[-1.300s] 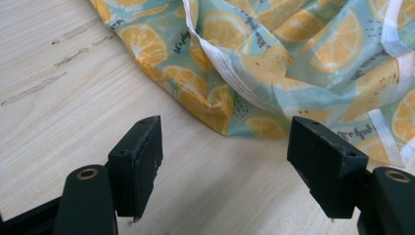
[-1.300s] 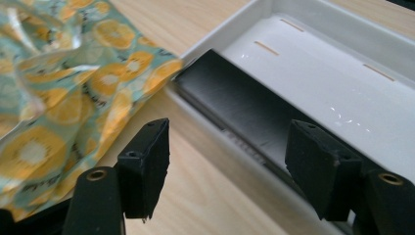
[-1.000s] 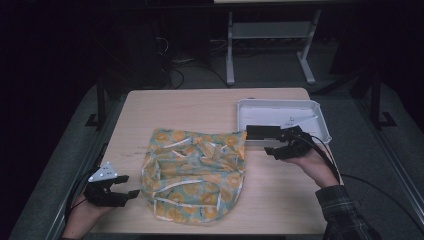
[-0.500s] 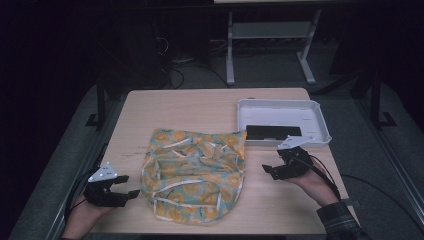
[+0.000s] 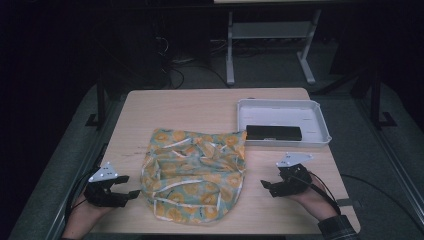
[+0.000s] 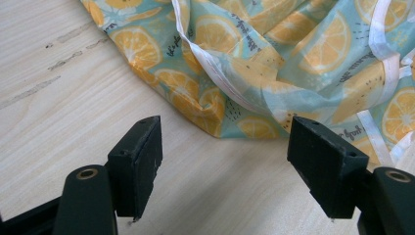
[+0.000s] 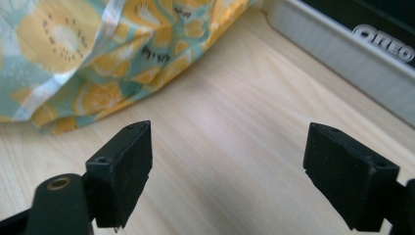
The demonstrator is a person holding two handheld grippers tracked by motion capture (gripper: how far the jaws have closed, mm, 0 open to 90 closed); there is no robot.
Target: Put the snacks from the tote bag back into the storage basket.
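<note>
The left gripper (image 5: 131, 186) lies low over the near left corner of the table (image 5: 200, 105), its hand (image 5: 82, 220) coming in from the near edge and its jaws pointing level toward the middle. Those jaws stand released, wide apart, with bare wood between them. Just ahead of the jaw tips lies the one orange-print cloth bag (image 5: 195, 172), its folded edge close to them but apart from them in the left gripper view (image 6: 274, 63).

The right gripper (image 5: 266, 187) sits low over the near right part of the table, its hand (image 5: 312, 200) and a dark plaid sleeve (image 5: 337, 230) reaching in from the near right corner, jaws level and pointing left toward the bag. Its jaws have just been opening and stand released, with nothing between them but tabletop. Ahead of them and to their left in the right gripper view lies the bag's hem (image 7: 98, 63), near but not touching.

Beyond the right gripper, well apart from it, stands one white tray (image 5: 320, 122). In it lies one dark flat packet (image 5: 274, 132), lettered OREO in the right gripper view (image 7: 386, 41). There are two grippers, one bag, one tray and one packet.
</note>
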